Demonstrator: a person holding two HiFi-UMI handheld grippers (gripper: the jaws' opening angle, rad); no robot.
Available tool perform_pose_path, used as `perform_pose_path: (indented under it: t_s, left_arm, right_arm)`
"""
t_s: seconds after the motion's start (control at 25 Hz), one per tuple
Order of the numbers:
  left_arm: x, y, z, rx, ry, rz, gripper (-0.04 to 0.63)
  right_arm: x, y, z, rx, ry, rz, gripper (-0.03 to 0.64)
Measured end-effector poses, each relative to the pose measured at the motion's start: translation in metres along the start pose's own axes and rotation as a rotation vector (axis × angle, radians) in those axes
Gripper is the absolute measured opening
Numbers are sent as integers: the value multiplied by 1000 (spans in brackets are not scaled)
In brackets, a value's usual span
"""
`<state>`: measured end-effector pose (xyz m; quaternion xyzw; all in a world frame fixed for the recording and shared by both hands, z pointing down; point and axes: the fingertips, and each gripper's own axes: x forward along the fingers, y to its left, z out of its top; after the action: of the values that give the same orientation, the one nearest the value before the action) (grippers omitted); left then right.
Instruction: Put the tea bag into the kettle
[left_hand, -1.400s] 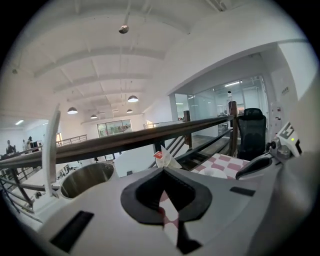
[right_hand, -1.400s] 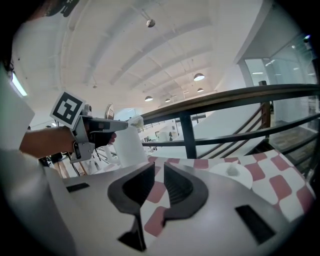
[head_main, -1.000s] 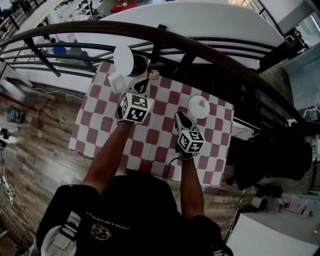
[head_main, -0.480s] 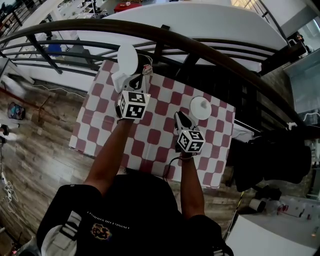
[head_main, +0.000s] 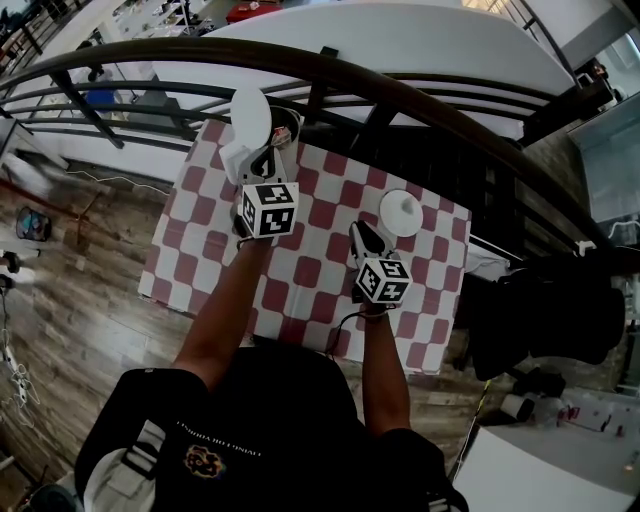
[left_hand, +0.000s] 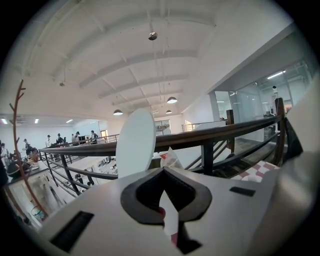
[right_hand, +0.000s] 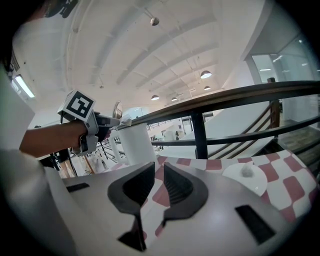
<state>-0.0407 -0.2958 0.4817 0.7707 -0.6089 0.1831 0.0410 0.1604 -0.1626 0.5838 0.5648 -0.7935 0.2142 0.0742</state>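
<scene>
A white kettle (head_main: 240, 160) stands at the table's far left corner, its round lid (head_main: 250, 115) tipped up. My left gripper (head_main: 270, 160) is shut on the tea bag (head_main: 284, 134), a white bag with red print, and holds it at the kettle's open mouth. In the left gripper view the tea bag (left_hand: 171, 159) sticks out past the left gripper (left_hand: 165, 175), beside the raised lid (left_hand: 135, 142). My right gripper (head_main: 362, 236) hovers open and still over the middle of the table. In the right gripper view, only tablecloth shows between the jaws of the right gripper (right_hand: 159, 172), and the kettle (right_hand: 135, 144) stands ahead to the left.
The table (head_main: 200, 250) wears a red-and-white checked cloth. A white saucer (head_main: 400, 212) with a small lump on it sits ahead of the right gripper, also visible as the saucer (right_hand: 245, 179). A dark railing (head_main: 400, 100) curves just behind the table. Wooden floor lies to the left.
My left gripper has swung left and turned, carrying the tea bag from beside the kettle to its open mouth. The right gripper has not moved.
</scene>
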Motion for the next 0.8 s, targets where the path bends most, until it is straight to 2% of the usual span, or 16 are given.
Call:
perform_pose_path:
  t_s: [0.24,0.48,0.64,0.8]
  left_arm:
    - [5,-3,3,-61,-5,56,0]
    - [11,3,-3,-172,5,133,0]
    - [16,4,-10,-168,40,151,2]
    - [18,1,-14,-153,57,133,2]
  right_arm:
    - [-2,-5,-1,7,0,-3,66]
    - [-5,-10,-4,18,-3,-8,66]
    - [-9,-17,-4,29,-8,-20,66]
    - [-10,-18,-3,33,-14,-23,66]
